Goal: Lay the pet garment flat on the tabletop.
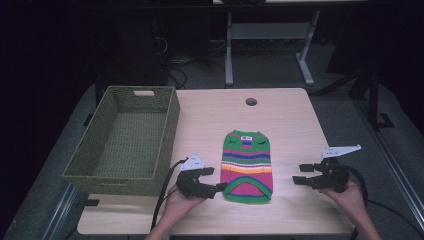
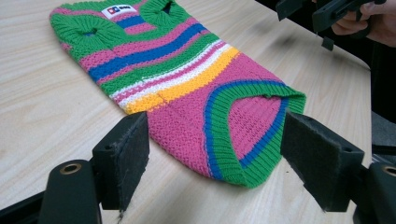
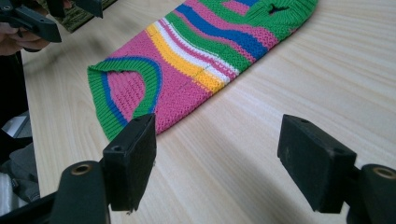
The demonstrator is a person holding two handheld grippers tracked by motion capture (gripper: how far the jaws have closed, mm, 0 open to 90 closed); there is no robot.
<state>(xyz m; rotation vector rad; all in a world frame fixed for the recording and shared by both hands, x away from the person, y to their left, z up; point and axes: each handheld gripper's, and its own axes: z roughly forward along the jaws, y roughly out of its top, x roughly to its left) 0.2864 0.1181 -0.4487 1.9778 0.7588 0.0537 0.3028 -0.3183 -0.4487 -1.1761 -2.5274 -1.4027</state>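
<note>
Two tongs at the near edge, left tongs (image 1: 214,179) and right tongs (image 1: 299,174), both spread wide and holding nothing. Between them on the desk (image 1: 290,115) lies one striped sweater (image 1: 247,165), flat, hem nearest; the left tongs sit just beside that hem, the right tongs well apart. One basket (image 1: 122,145) stands far left.

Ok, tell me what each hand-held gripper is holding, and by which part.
Nothing. The left hand-held gripper and right hand-held gripper are both open beside the sweater, neither touching it.
</note>
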